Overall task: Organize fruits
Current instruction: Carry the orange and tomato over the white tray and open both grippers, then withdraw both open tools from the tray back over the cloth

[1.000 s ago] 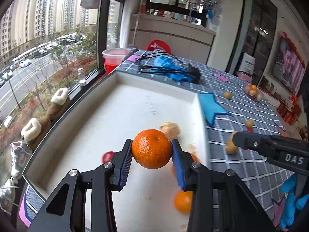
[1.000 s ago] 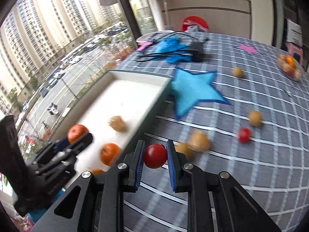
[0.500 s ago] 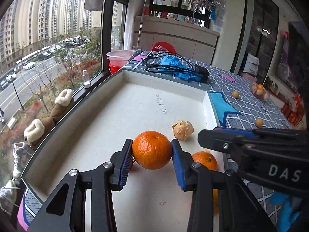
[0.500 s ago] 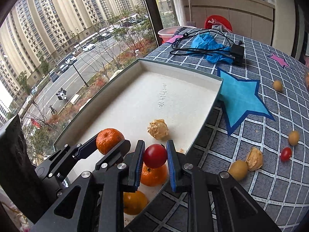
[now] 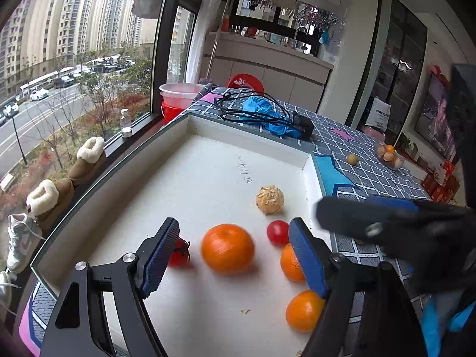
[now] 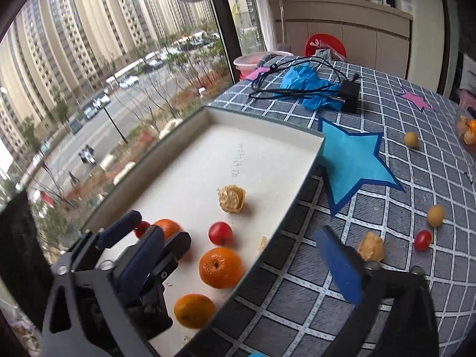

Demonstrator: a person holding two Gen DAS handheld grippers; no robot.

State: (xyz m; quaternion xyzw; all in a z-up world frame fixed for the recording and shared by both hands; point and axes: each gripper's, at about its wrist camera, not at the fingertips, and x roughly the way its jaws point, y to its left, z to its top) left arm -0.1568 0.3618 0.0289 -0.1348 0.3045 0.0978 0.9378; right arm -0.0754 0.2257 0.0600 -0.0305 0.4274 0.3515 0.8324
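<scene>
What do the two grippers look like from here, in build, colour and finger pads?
Both are matte black angular frames with triangular cut-outs and silver pivot screws. The left gripper has blue ribbed pads on the inner faces of its fingers. The right gripper has the same blue pads. No cables, markings or sleeves are visible.

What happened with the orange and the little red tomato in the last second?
Both were let go. The left gripper has just opened, leaving the orange in the tray; the right gripper has just opened, dropping the tomato there. The fruit outside the tray stayed.
</scene>
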